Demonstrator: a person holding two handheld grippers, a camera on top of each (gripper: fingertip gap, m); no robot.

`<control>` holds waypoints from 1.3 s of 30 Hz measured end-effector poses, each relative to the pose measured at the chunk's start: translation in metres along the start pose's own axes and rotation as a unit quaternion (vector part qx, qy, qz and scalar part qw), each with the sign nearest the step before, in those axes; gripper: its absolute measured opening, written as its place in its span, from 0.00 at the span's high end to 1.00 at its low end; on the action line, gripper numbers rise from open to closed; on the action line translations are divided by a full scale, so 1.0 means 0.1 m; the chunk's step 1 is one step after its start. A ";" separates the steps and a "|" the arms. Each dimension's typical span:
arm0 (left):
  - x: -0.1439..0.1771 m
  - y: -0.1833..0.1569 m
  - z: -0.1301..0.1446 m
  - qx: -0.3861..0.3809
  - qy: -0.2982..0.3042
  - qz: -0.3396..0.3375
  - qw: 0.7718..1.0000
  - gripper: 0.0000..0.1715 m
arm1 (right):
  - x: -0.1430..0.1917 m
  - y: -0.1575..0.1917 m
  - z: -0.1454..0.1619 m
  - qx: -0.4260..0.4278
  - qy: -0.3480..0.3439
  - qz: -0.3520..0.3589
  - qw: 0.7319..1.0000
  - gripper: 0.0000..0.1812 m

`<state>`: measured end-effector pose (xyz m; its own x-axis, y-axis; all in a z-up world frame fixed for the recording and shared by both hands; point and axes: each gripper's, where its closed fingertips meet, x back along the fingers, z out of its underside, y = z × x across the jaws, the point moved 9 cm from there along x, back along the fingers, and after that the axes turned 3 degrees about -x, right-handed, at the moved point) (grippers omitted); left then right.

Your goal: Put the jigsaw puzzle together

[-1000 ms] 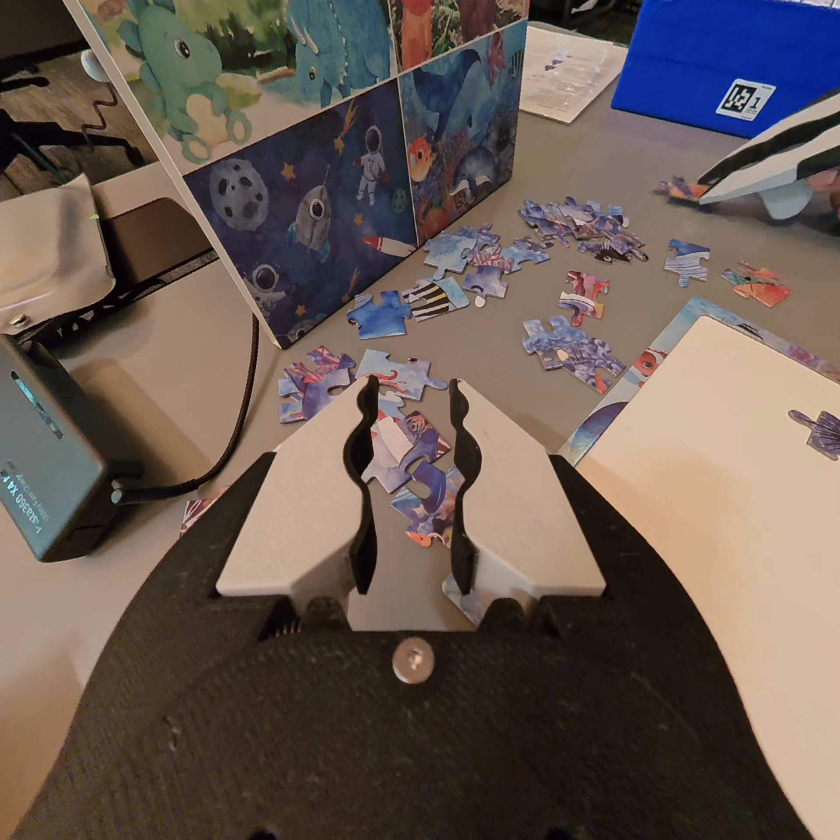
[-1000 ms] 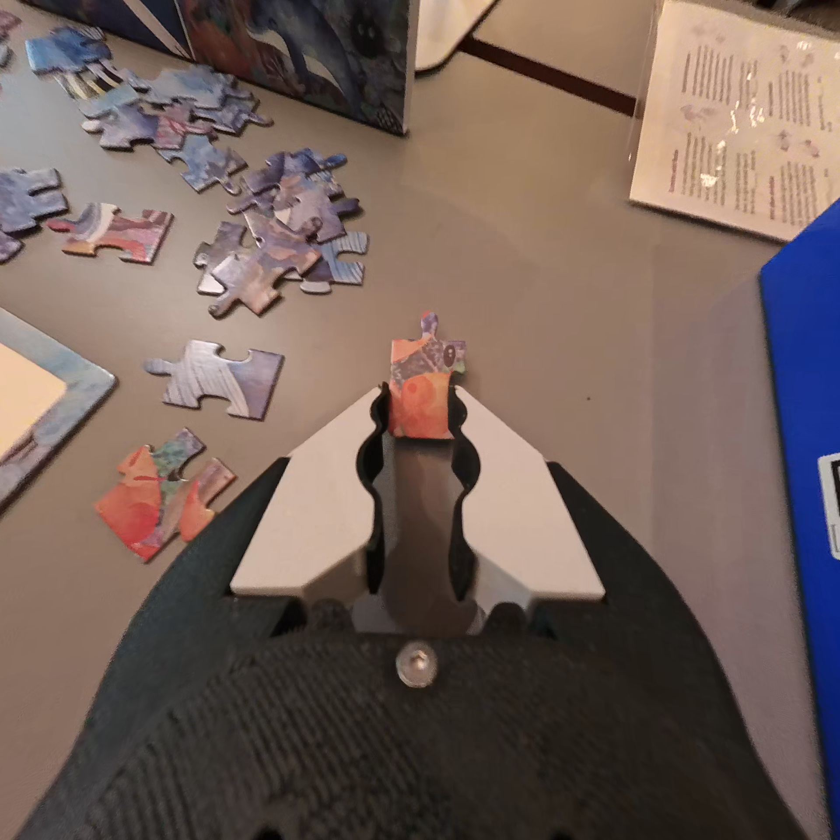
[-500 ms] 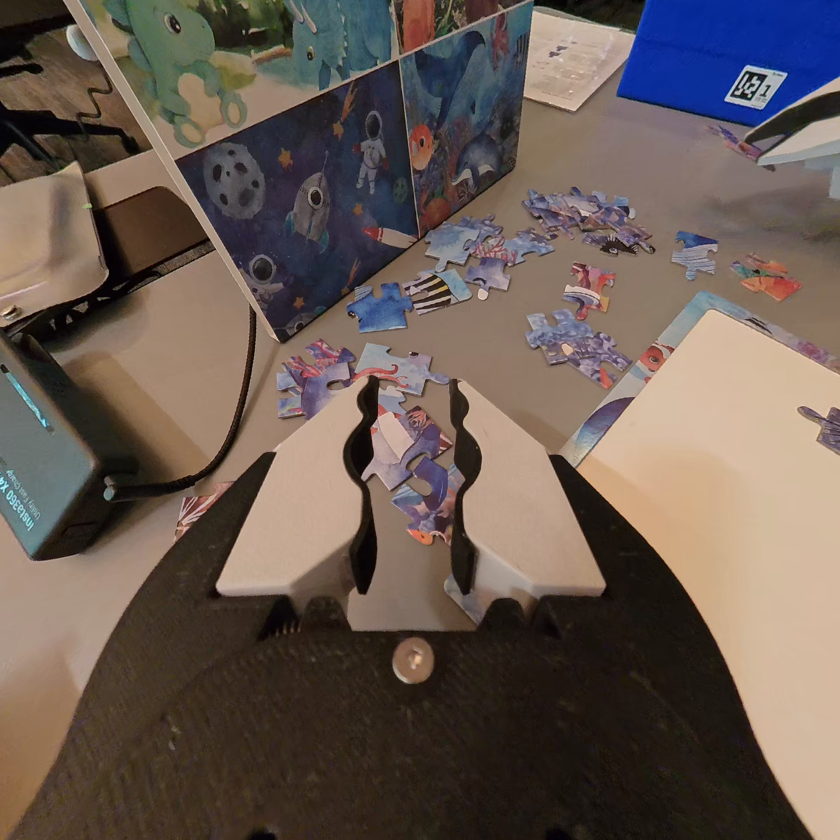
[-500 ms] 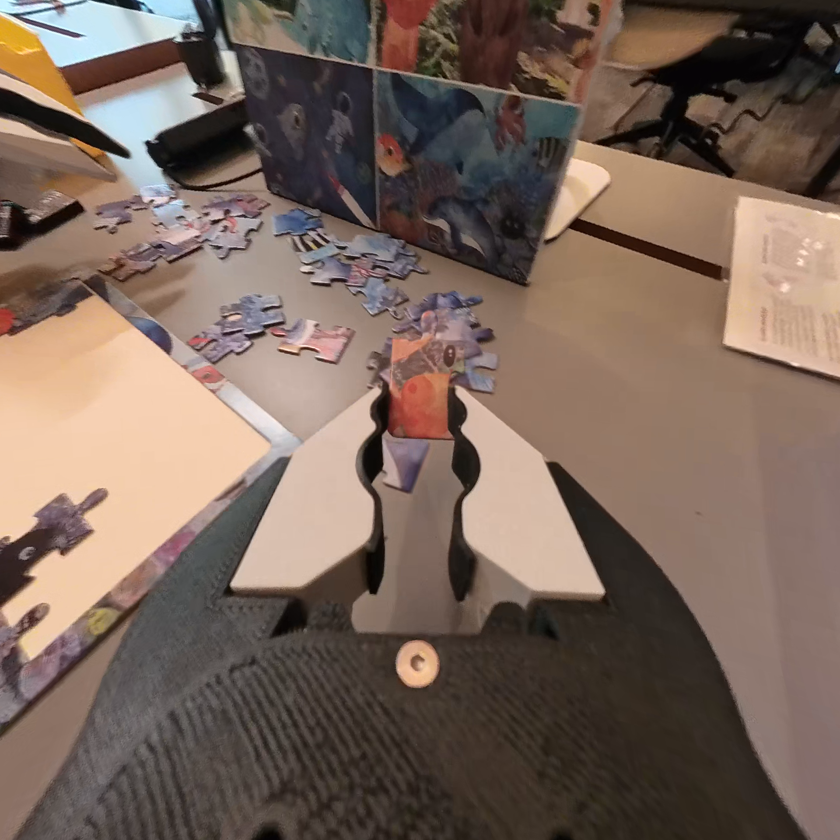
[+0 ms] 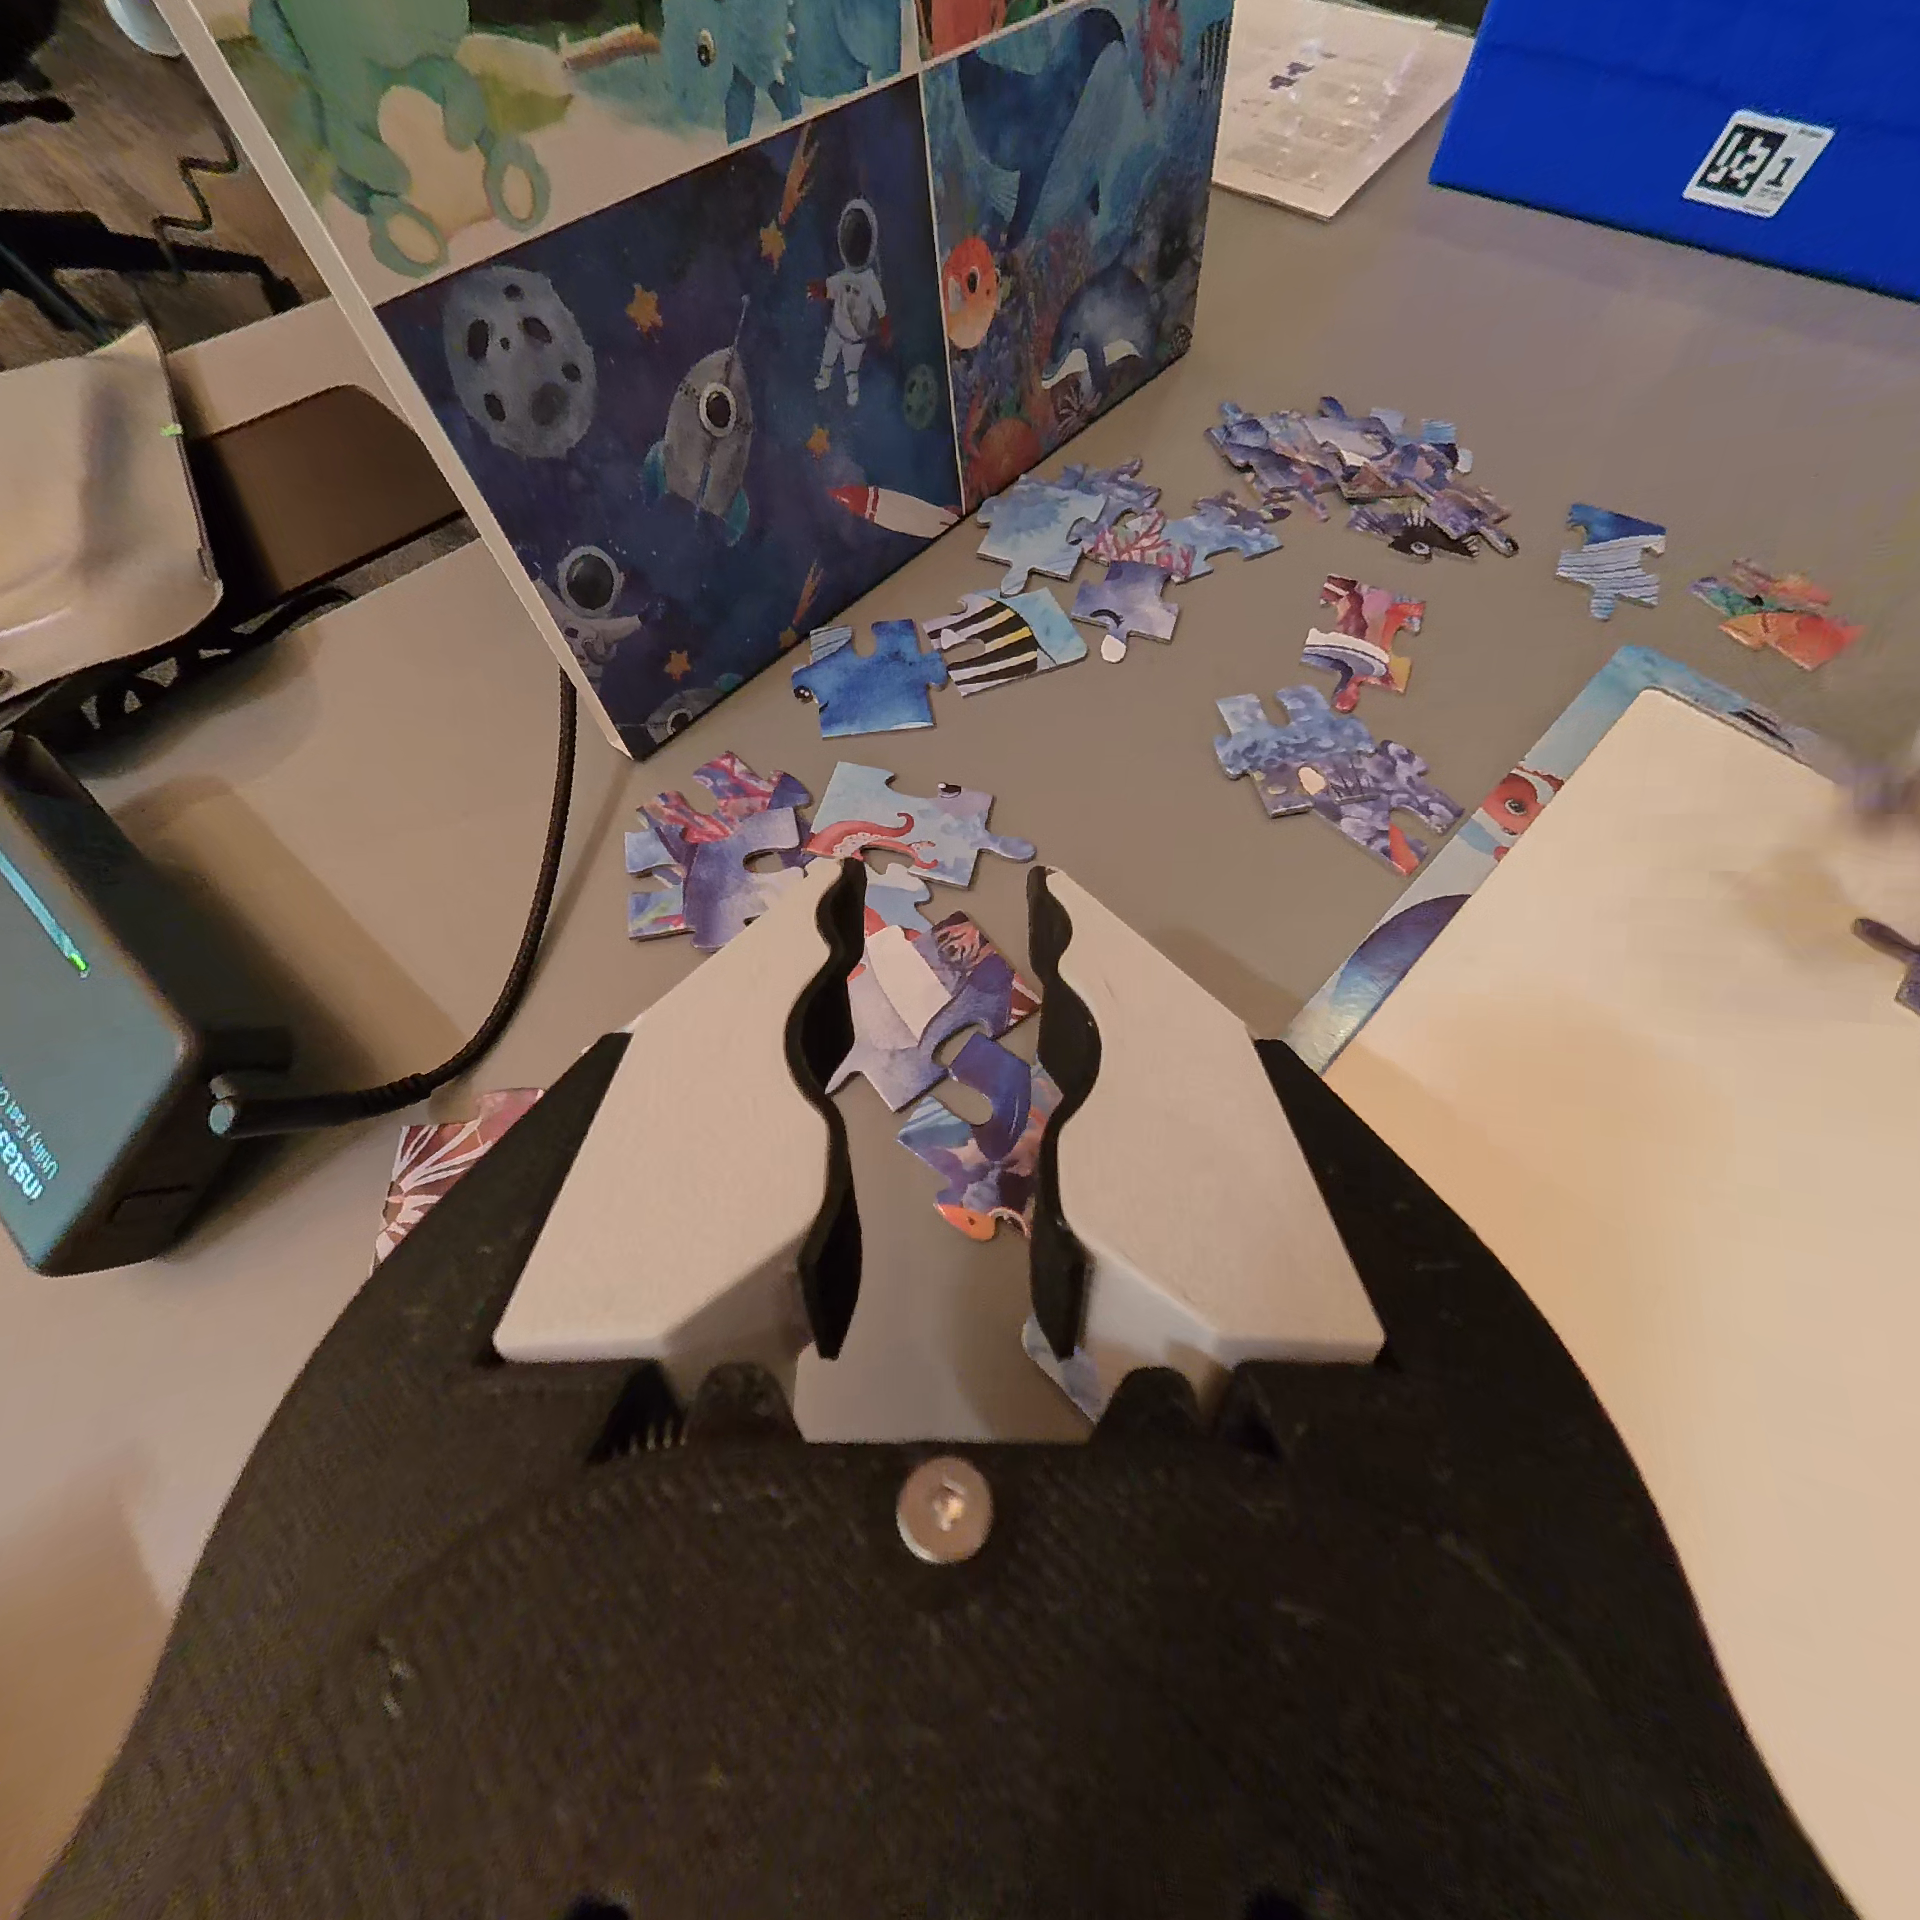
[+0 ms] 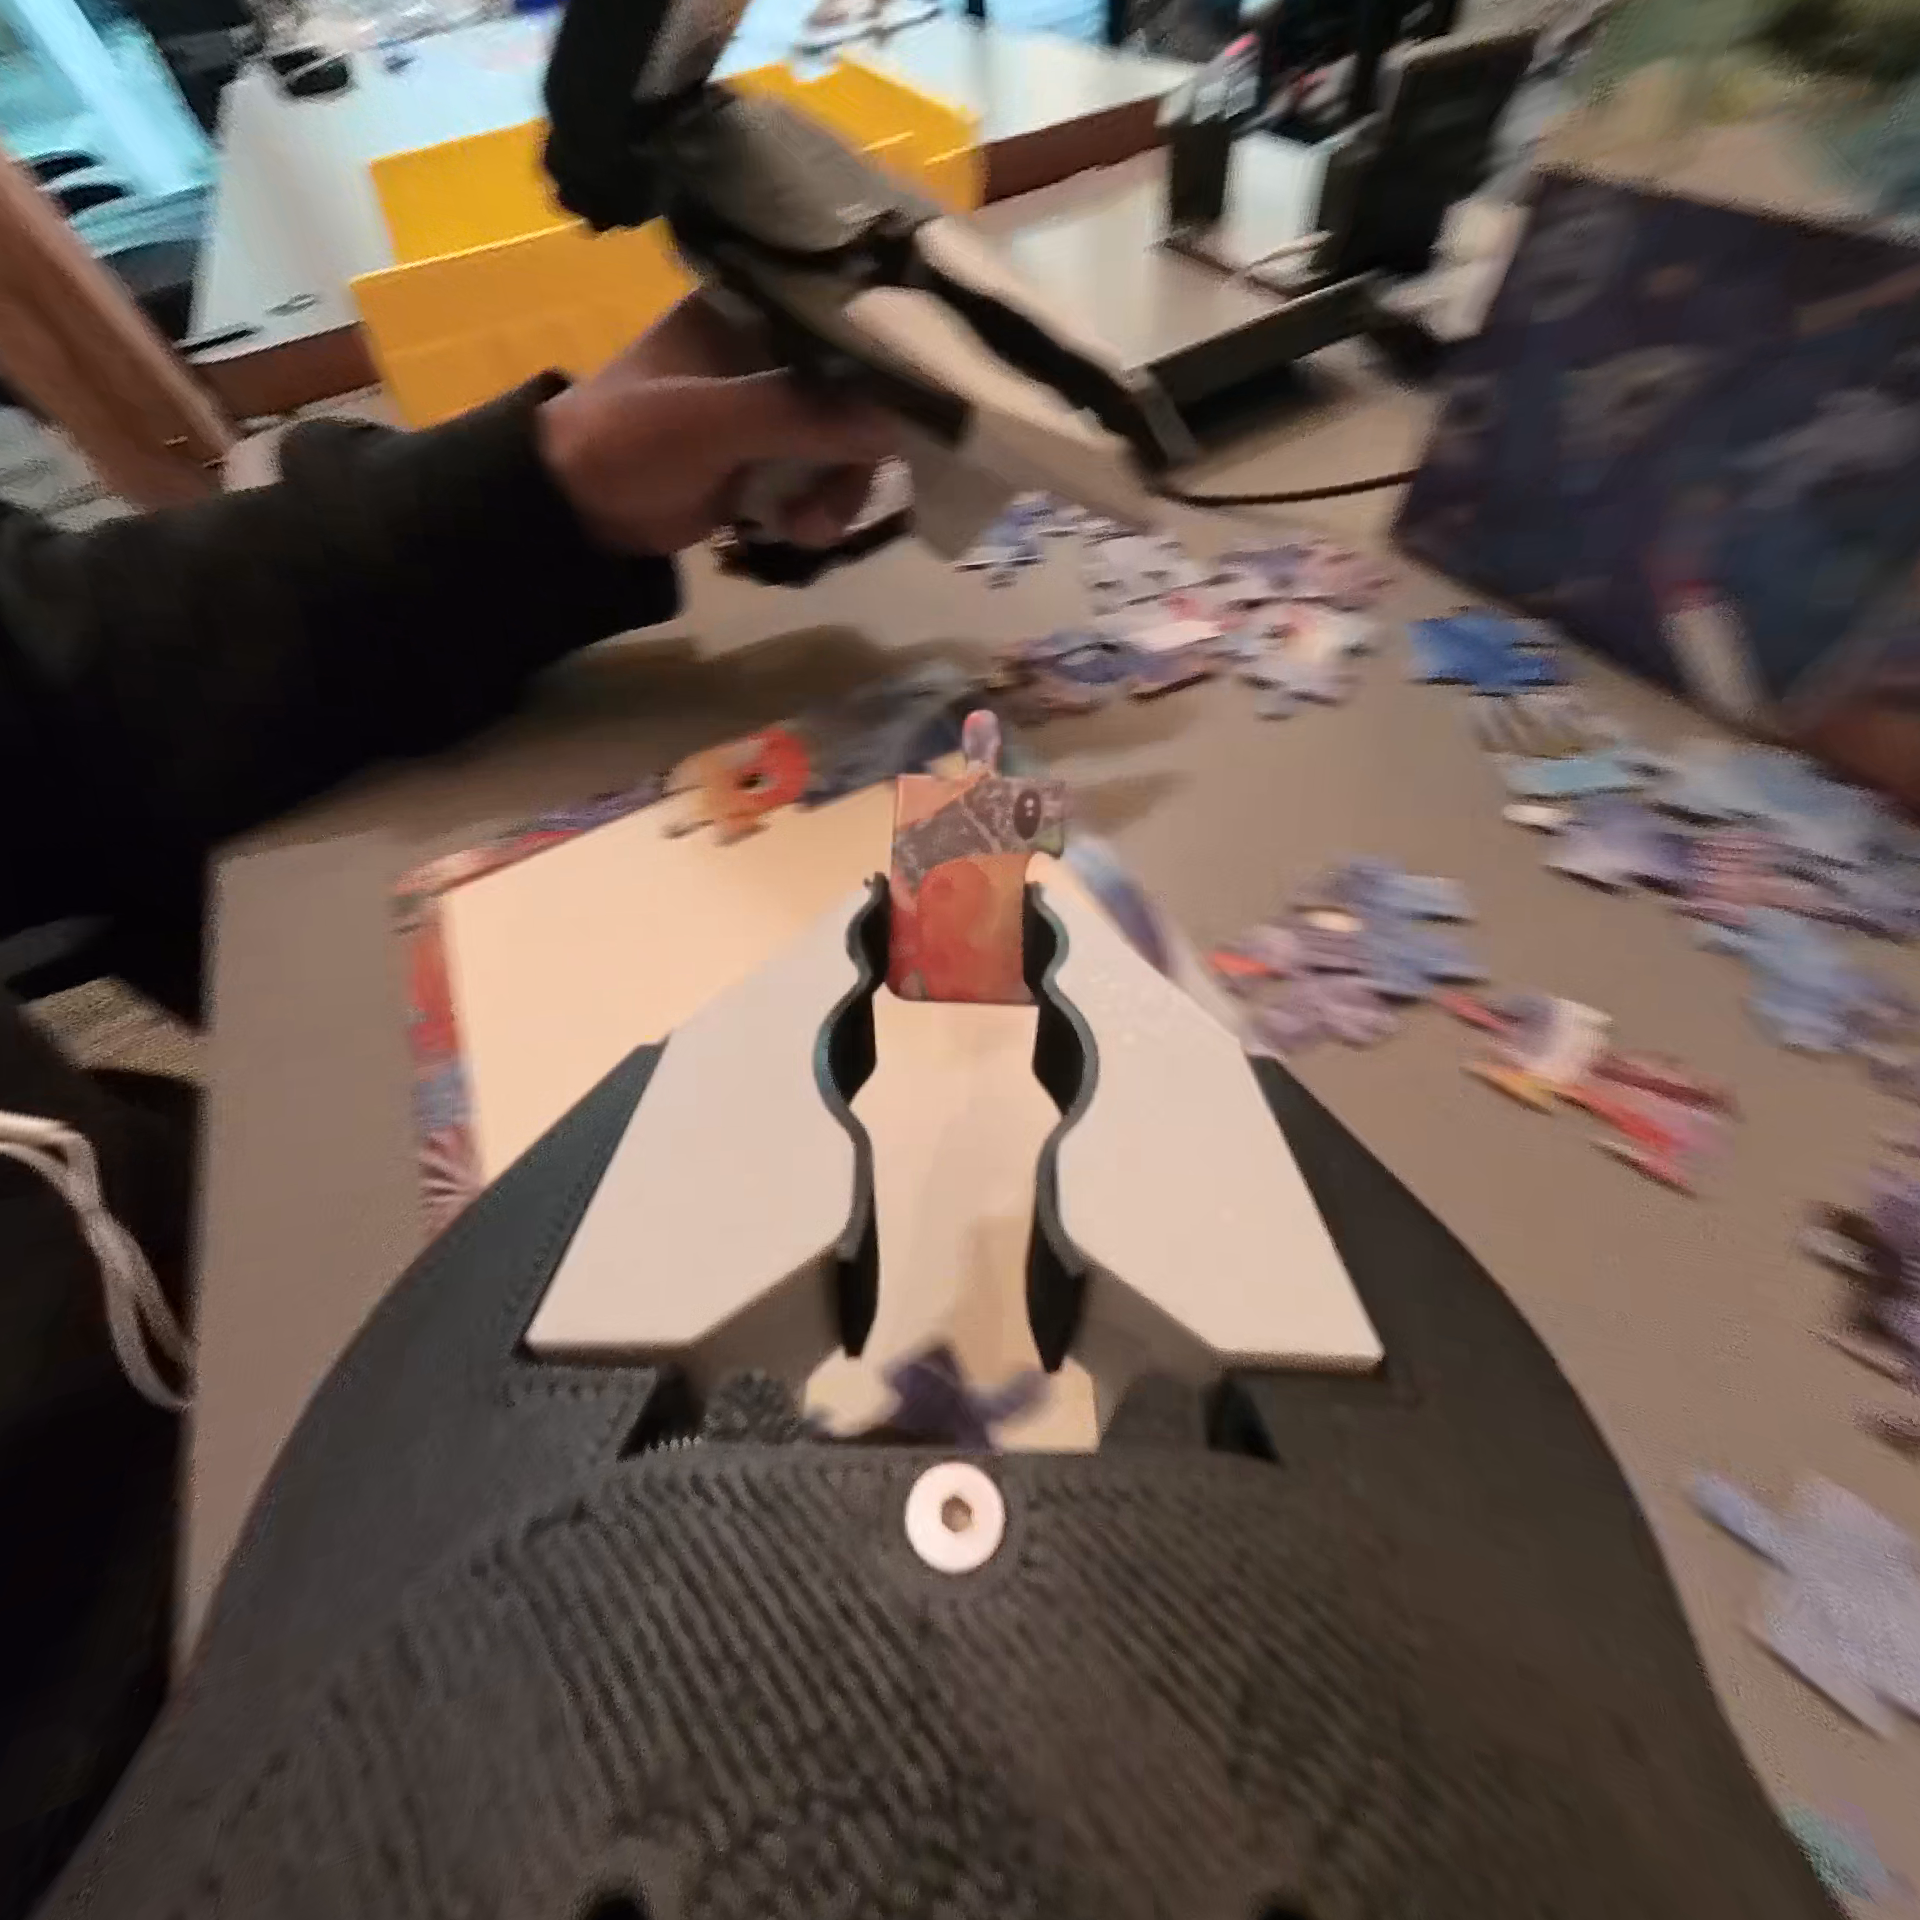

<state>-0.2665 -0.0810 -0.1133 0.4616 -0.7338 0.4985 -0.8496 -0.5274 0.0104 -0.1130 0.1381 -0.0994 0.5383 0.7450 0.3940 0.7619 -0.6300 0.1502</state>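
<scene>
My left gripper [image 5: 945, 883] is open and empty, hovering over loose puzzle pieces [image 5: 935, 1029] on the grey table. More loose pieces [image 5: 1340, 468] lie scattered ahead of it. The cream puzzle board [image 5: 1621, 1091] with its printed border lies to its right. My right gripper [image 6: 956, 899] is shut on an orange and purple puzzle piece [image 6: 971, 831] and holds it above the board [image 6: 623, 956]. The right wrist view is motion blurred. In it, a hand holds the left gripper [image 6: 935, 343] up at the far left.
The picture-covered puzzle box [image 5: 727, 416] stands at the back. A grey device [image 5: 73, 1039] with a black cable [image 5: 540, 883] lies at the left. A blue box [image 5: 1662, 125] and a paper sheet [image 5: 1320, 104] are at the far right. A yellow box [image 6: 499, 270] sits beyond the table. About 20 centimeters separates my left fingertips from my right. To the grey device [image 5: 73, 1039]: left tips about 15 centimeters, right tips about 35 centimeters.
My right gripper has swung left with the orange piece, from the table's right side to over the board, and has left the left wrist view. The left gripper has barely moved.
</scene>
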 end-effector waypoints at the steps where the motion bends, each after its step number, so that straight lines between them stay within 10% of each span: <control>1: 0.00 0.00 0.00 0.001 -0.001 0.000 1.000 0.83 | -0.11 0.15 0.00 -0.001 0.014 -0.025 1.000 0.87; 11: 0.07 -0.06 -0.09 -0.007 -0.018 0.008 1.000 0.83 | -0.71 1.08 0.24 -0.001 0.155 -0.109 0.982 0.87; 39: 0.22 -0.12 -0.22 -0.018 -0.047 0.006 0.999 0.83 | -0.76 1.08 0.32 -0.007 0.208 -0.216 0.954 0.83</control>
<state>-0.2518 -0.0812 -0.0840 0.4714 -0.7783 0.4148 -0.8631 -0.5037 0.0359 -0.0600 0.0209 -0.1421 -0.0173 0.7858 0.6182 0.8738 -0.2886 0.3913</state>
